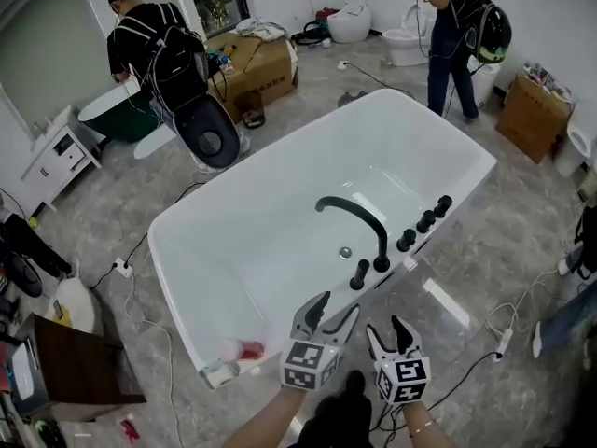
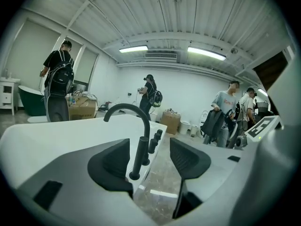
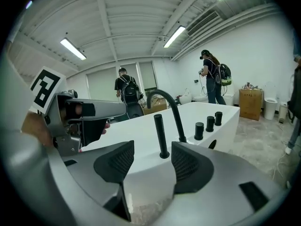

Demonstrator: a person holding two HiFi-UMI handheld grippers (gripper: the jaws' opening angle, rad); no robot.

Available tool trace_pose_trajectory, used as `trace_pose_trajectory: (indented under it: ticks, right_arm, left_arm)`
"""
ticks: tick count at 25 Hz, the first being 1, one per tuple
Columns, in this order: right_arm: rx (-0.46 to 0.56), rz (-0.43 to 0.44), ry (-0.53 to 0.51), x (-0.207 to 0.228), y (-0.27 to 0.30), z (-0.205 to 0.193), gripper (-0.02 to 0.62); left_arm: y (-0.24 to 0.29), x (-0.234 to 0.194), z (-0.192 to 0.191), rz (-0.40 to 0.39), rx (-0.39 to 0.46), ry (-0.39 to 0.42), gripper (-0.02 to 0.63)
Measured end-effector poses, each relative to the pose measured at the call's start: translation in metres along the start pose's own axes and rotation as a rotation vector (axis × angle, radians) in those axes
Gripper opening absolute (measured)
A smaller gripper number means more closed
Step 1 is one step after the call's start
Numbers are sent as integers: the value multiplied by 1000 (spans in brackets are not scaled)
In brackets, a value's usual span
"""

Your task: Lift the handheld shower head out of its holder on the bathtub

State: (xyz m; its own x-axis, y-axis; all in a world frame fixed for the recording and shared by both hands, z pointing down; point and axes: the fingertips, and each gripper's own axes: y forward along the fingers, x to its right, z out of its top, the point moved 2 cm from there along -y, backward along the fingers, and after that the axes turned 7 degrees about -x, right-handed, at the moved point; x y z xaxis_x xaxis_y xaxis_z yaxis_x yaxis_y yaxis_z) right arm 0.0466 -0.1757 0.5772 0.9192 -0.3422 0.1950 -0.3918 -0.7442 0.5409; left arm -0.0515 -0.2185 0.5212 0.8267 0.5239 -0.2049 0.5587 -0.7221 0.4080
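Beside bathtub (image 1: 270,241): left tongs (image 1: 338,306), right tongs (image 1: 385,329) agape, empty; shower head (image 1: 360,273) upright, untouched.

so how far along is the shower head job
Nothing done yet: the handheld shower head stands in its holder on the bathtub rim. In hand: the left claw and right claw hover open and empty, short of it. Left: grip it, lift it out.

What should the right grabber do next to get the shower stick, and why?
Probably ease the right gripper forward until its open jaws straddle the handheld shower head. It stands upright in its holder on the bathtub, lined up between the jaws but farther off, so nothing is gripped yet.
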Motion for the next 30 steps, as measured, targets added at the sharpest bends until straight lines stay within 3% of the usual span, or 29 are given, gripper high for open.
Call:
trace_pose_trajectory:
  ticks: [14, 23, 30]
  right_arm:
    - [-61, 47, 11, 59, 109, -26, 247]
    - [-68, 48, -6, 79, 172, -32, 247]
    - [-85, 50, -19, 88, 189, -42, 245]
  left_arm:
    - [111, -20, -34, 6, -51, 14, 276]
    - [154, -40, -48, 2, -55, 14, 276]
    - [176, -47, -53, -23, -75, 29, 276]
